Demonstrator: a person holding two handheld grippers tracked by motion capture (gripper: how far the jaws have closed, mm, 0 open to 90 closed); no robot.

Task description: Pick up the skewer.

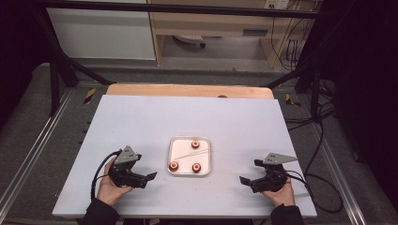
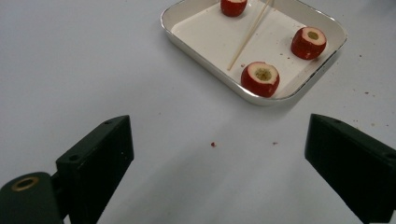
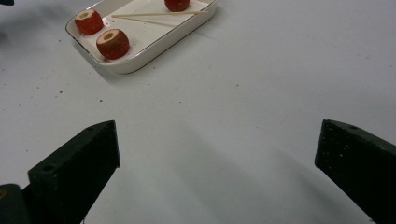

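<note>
A white square tray [image 1: 176, 142] [image 2: 187, 39] [image 3: 154, 44] sits mid-table and holds three cored red fruits [image 1: 173, 165] [image 2: 260, 78] [image 3: 112, 43] and a thin wooden skewer [image 1: 193, 152] [image 2: 247, 35] [image 3: 159, 14] lying across it. My left gripper [image 1: 150, 178] [image 2: 224, 163] rests on the table left of the tray, jaws wide apart, nothing between them. To the tray's right my right gripper [image 1: 245, 176] [image 3: 219, 168] also stands open and empty, pointing toward the tray.
The white tabletop [image 1: 141, 122] has small red crumbs near the tray. A wooden board edge [image 1: 187, 90] runs along the far side. Black frame bars [image 1: 61, 70] and cables [image 1: 324, 136] flank the table.
</note>
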